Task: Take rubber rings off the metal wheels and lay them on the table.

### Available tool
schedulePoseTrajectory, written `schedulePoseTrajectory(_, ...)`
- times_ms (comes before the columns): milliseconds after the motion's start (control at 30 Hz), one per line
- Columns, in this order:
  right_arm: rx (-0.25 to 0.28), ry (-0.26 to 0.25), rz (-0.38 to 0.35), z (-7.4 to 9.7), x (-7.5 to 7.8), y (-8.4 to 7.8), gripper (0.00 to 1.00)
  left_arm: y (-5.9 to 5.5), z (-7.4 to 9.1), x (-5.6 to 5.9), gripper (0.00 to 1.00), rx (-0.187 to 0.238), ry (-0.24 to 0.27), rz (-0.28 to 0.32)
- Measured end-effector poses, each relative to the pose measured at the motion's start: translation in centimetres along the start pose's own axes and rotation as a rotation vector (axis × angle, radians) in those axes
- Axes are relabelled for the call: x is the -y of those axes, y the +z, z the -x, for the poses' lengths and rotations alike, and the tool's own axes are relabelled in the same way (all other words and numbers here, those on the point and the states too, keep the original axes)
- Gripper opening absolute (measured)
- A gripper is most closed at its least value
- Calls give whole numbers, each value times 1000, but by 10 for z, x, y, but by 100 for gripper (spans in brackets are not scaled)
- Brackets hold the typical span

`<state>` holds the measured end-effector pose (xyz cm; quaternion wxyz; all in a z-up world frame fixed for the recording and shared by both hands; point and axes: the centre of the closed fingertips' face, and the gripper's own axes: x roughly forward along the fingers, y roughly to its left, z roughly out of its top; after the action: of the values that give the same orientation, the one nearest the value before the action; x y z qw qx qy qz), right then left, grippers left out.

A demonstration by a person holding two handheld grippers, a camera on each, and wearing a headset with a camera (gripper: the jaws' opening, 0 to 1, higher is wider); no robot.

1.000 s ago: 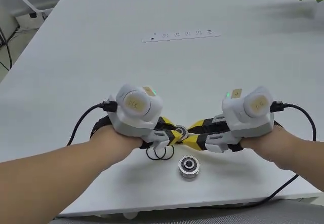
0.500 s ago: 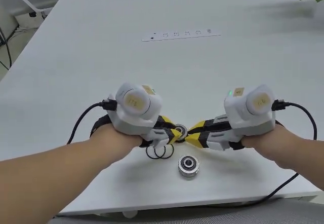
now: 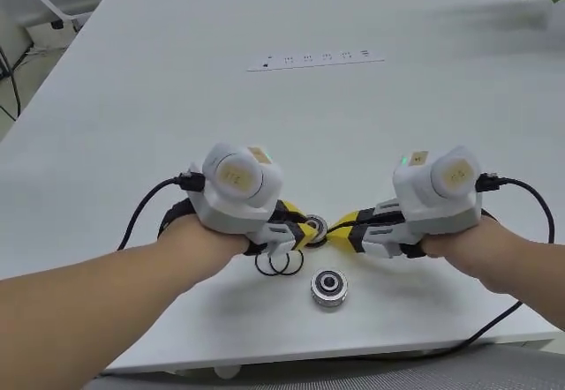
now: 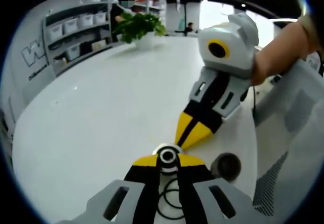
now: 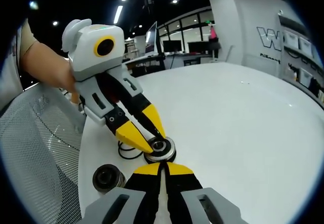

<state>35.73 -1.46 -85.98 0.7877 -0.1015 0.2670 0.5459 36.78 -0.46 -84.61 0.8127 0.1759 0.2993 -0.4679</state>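
1. The table [image 3: 371, 116] is where the rings go; the work is above its near edge.
2. The left gripper [image 3: 303, 232] is clamped on a wheel [image 5: 160, 147], holding it up.
3. The right gripper [image 5: 162, 170] has its jaws pressed together, with the tips at that wheel's rim. Whether they pinch a ring I cannot tell.
4. A second wheel [image 3: 328, 287] stands on the table nearby.
5. Loose rings [image 3: 279, 265] lie under the left gripper. The step in hand looks like stripping; the next move calls for peeling a ring clear and laying it beside them.

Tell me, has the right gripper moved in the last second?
Yes. The right gripper has drawn slightly rightward, judged against the loose wheel lying still on the table.
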Motion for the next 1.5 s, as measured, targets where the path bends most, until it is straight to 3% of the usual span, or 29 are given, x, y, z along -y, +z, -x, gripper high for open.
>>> schedulePoseTrajectory(133,-6,-17,24,0,2,1,9,0,0,0,13,0,0,0)
schedulePoseTrajectory(333,-8,-11,30,0,4,1,11,0,0,0,13,1,-3,2)
schedulePoseTrajectory(567,3,21,-26,0,5,0,12,0,0,0,12,3,-6,14)
schedulePoseTrajectory(700,3,45,-30,-1,2,-1,9,0,0,0,12,4,-5,24)
schedulePoseTrajectory(967,3,40,-77,-1,0,-1,7,0,0,0,12,10,-3,35)
schedulePoseTrajectory(1300,-9,5,-36,-1,4,0,0,0,1,0,12,7,0,37)
schedulePoseTrajectory(1333,-38,2,-24,-2,4,-4,0,0,1,1,12,8,-2,37)
schedulePoseTrajectory(1500,-27,-2,-15,-1,3,-2,0,0,1,2,12,7,5,32)
